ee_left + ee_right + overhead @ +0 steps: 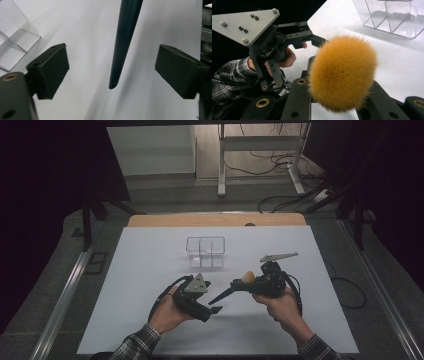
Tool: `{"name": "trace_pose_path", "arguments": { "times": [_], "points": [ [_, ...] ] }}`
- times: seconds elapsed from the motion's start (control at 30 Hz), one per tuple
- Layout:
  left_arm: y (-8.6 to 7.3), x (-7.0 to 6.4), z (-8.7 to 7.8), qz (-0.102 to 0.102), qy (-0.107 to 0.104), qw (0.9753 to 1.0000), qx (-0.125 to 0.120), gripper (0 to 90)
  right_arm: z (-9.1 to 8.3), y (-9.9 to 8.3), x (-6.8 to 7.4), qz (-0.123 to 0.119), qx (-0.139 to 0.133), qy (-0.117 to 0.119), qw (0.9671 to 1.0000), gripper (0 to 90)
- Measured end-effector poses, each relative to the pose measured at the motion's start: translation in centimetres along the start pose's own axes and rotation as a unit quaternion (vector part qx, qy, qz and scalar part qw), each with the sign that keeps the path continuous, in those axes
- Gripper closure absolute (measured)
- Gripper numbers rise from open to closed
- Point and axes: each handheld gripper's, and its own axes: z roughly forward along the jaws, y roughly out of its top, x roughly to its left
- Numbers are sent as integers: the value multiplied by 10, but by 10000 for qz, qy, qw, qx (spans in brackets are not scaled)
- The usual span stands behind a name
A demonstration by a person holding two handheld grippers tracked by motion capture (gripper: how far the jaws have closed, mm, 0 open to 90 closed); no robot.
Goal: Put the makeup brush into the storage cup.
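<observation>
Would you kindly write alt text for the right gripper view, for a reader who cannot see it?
A fluffy orange brush head sits between the right gripper's black jaws. Behind it, a hand in a plaid sleeve holds the left gripper, and a clear divided container stands on the white table.

Brush handle (pixel 124 42) juts between open left claw (pixel 112 72) jaws; sheet (pixel 150 270) around bare

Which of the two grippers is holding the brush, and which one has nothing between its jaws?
The right gripper holds the brush, shut on it near the orange bristle head. The left gripper is open; the brush's dark handle tip hangs between its jaws, untouched.
</observation>
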Motion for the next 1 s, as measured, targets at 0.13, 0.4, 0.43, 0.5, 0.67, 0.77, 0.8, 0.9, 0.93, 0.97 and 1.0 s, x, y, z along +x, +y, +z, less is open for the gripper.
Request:
{"name": "trace_pose_path", "arguments": {
  "times": [0.13, 0.4, 0.43, 0.5, 0.67, 0.77, 0.8, 0.9, 0.93, 0.97, 1.0],
  "points": [
    [-1, 0, 0, 6, 65, 9999, 96, 51, -2, 0, 0, -66, -37, -87, 9999, 730],
    [-4, 3, -2, -89, 111, 9997, 217, 24, -5, 0, 0, -207, -73, -278, 9994, 729],
    [-4, 3, -2, -89, 111, 9997, 217, 24, -5, 0, 0, -207, -73, -278, 9994, 729],
    [-5, 3, -2, -123, 150, 9995, 251, 22, -7, 0, 1, -270, -94, -366, 9989, 729],
    [-8, 3, -6, -100, 244, 9990, 353, 21, -9, 0, 3, -389, -89, -543, 9977, 729],
    [-10, 3, -7, -62, 305, 9985, 445, 16, -11, 0, 2, -393, -158, -645, 9970, 729],
    [-10, 3, -8, -58, 319, 9984, 468, 15, -12, 0, 2, -388, -162, -673, 9968, 729],
    [-12, 4, -10, -78, 372, 9982, 470, 12, -14, -1, 2, -423, -173, -789, 9958, 729],
    [-12, 4, -11, -117, 378, 9983, 433, 11, -14, -1, 1, -430, -176, -818, 9956, 729],
    [-13, 4, -12, -137, 383, 9983, 428, 11, -15, -1, 1, -436, -174, -847, 9953, 729],
    [-14, 3, -12, -210, 396, 9983, 379, 10, -15, -1, 1, -458, -166, -871, 9950, 729]
  ]
}}
